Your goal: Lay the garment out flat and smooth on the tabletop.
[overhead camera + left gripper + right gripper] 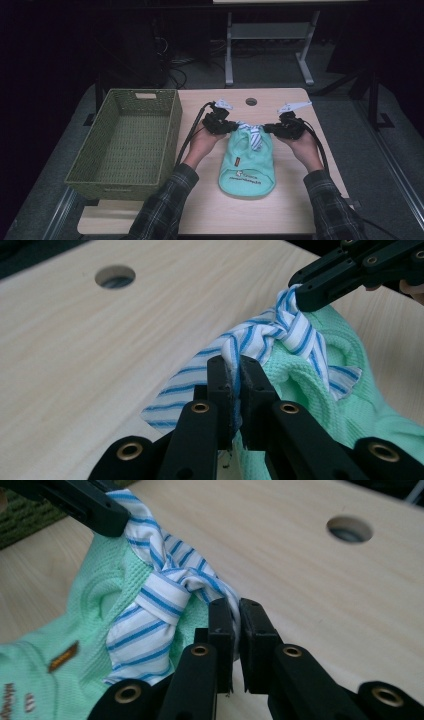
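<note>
On table (200,210), L tongs (232,371) + R tongs (235,615) pinching collar (280,335)

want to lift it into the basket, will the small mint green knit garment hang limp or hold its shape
The small mint green knit garment will probably hang limp: its striped white and blue collar already bunches between the grippers. It looks light. The soft ribbed knit seems unlikely to slip.

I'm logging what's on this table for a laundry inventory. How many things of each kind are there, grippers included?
Mint-green garment with a striped collar: 1
Green woven basket: 1
Grippers: 2, the left gripper and the right gripper, each shut on the striped collar
Total: 4
</note>
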`<action>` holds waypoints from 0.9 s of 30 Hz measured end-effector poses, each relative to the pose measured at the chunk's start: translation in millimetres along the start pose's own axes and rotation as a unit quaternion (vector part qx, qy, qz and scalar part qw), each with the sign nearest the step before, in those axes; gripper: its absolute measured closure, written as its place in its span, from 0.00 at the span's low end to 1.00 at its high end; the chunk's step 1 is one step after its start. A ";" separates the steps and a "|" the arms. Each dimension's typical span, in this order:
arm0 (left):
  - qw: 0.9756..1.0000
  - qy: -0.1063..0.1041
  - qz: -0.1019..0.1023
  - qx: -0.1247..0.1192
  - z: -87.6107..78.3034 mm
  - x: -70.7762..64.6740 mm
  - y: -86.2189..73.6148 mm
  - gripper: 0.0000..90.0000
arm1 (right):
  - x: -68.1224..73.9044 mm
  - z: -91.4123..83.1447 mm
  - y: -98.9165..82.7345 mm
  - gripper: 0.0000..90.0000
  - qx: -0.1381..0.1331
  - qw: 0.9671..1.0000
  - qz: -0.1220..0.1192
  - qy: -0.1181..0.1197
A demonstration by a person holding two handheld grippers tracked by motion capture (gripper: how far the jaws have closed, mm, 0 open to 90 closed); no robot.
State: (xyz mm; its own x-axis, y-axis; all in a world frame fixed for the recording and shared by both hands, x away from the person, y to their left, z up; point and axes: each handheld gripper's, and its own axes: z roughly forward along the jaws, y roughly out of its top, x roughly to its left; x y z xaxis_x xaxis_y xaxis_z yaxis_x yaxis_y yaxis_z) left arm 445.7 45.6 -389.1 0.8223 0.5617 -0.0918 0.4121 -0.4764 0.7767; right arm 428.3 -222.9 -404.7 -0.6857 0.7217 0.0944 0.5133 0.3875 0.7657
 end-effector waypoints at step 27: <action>0.997 0.010 0.064 -0.040 -24.6 -32.6 -25.5 0.93 | 44.9 -22.1 -18.5 0.93 -0.036 0.997 -0.060 -0.038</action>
State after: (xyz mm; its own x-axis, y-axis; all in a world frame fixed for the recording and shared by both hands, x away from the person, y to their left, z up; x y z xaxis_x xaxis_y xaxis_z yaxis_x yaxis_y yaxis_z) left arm 398.8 56.0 -390.5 0.8578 0.5135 0.0239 0.2708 -0.4908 0.8281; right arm 376.6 -210.4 -400.5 -0.6971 0.7155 -0.0463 0.3900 0.4326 0.8129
